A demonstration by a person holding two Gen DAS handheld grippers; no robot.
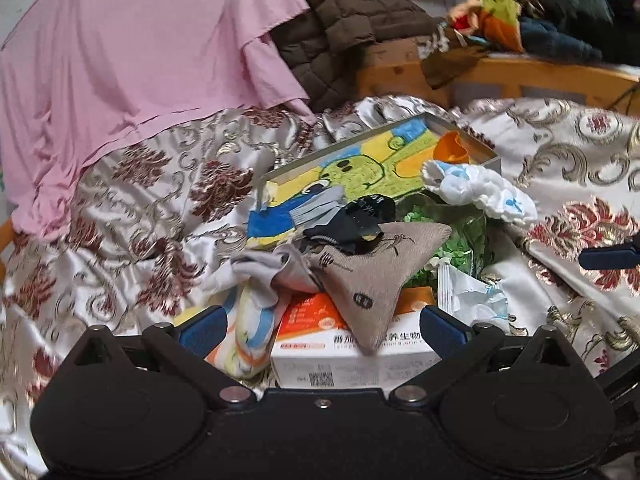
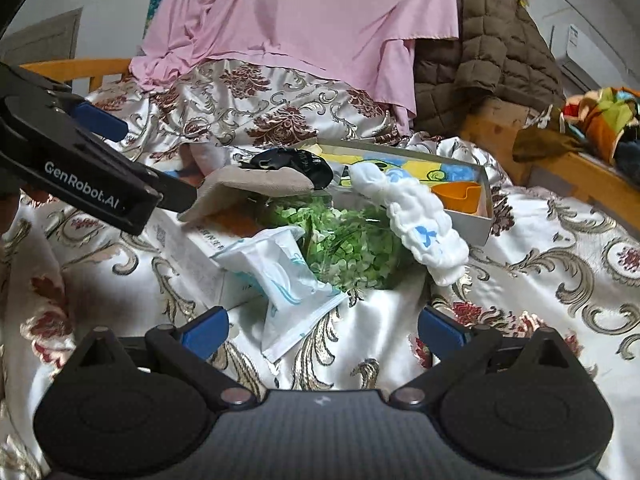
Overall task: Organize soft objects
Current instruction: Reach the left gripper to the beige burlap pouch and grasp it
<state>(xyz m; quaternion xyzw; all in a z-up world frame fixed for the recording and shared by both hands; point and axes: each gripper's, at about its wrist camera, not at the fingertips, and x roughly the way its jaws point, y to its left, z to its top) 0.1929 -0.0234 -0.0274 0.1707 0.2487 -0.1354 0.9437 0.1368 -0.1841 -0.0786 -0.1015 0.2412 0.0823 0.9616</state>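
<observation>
Both the left claw (image 1: 320, 330) and the right claw (image 2: 322, 332) are wide open and hold nothing. The beige sock (image 1: 372, 280) and white cloth (image 2: 420, 220) lie unsorted on the bed (image 2: 540, 272); sorting seems hardly begun.

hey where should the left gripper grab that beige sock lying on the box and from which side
Probably the sock's narrow end that droops over the front edge of the box. It hangs between the open fingers of the left gripper, so come straight in from the near side and close across it. The wider far end lies under a black sock, so it is harder to free.
</observation>
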